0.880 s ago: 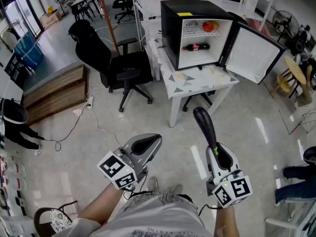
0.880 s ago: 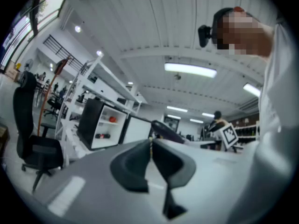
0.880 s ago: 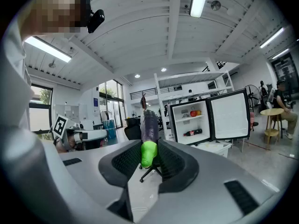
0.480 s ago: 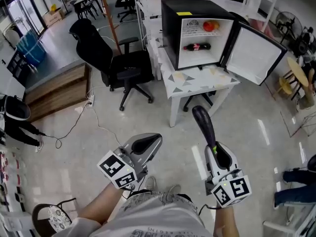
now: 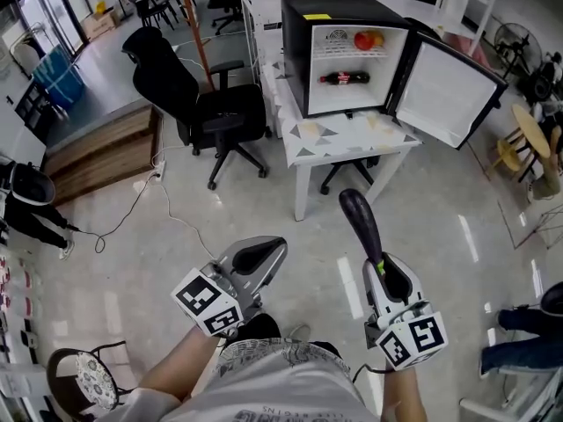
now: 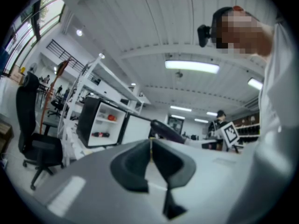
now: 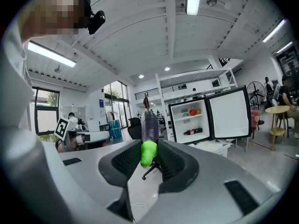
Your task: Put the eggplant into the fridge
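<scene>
A long dark purple eggplant (image 5: 362, 222) with a green stem end sticks forward out of my right gripper (image 5: 384, 275), which is shut on that stem end. In the right gripper view the eggplant (image 7: 150, 125) stands up between the pads of the gripper (image 7: 149, 154). My left gripper (image 5: 262, 255) is held beside it at the same height, shut and empty; its pads (image 6: 140, 164) meet. The small black fridge (image 5: 330, 9) stands ahead on a white table (image 5: 343, 139), its door (image 5: 444, 90) swung open to the right.
In the fridge a cola bottle (image 5: 345, 78) lies on the lower level and red and orange fruit (image 5: 368, 38) sits on the shelf. A black office chair (image 5: 207, 104) stands left of the table. Cables trail on the floor at left.
The fridge and table have shifted slightly up and left in the head view. Both grippers keep their pose, and the eggplant stays gripped.
</scene>
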Tool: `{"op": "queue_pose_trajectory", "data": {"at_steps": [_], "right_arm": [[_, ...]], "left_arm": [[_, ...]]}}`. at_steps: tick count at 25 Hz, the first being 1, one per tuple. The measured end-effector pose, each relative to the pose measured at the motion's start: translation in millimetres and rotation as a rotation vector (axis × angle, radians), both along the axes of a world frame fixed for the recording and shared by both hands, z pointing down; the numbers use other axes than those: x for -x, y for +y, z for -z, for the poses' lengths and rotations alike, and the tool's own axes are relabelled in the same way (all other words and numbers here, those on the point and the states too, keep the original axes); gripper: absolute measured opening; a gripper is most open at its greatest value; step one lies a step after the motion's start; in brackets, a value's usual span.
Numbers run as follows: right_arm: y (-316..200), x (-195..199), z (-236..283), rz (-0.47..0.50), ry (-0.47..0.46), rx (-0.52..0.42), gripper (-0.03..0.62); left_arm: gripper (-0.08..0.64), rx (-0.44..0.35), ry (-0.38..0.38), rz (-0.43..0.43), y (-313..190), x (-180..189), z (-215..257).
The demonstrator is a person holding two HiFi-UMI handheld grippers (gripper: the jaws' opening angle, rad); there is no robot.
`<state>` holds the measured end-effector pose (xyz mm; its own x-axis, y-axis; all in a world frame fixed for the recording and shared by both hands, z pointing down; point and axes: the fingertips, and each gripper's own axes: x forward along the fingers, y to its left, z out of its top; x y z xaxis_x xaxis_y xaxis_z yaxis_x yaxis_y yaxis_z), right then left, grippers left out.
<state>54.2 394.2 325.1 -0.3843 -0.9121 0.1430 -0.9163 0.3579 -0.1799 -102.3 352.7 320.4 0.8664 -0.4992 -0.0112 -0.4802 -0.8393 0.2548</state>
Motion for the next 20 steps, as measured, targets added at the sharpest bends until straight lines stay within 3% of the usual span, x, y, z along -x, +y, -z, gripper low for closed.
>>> {"op": "queue_pose_trajectory", "data": {"at_steps": [11,20], "right_arm": [[-10.8,-27.2,-7.7,0.016,-0.006,0.011,0.104],[-63.2,-41.2,-16.5,-0.005,-0.003,0.010,0.104]], "left_arm": [[0.017,0.012,-0.002,0.010,-9.7,-27.2,-7.4],[0.017,0.013,0.002,-0.012,-65.7,-42.3,-17.9]]}}
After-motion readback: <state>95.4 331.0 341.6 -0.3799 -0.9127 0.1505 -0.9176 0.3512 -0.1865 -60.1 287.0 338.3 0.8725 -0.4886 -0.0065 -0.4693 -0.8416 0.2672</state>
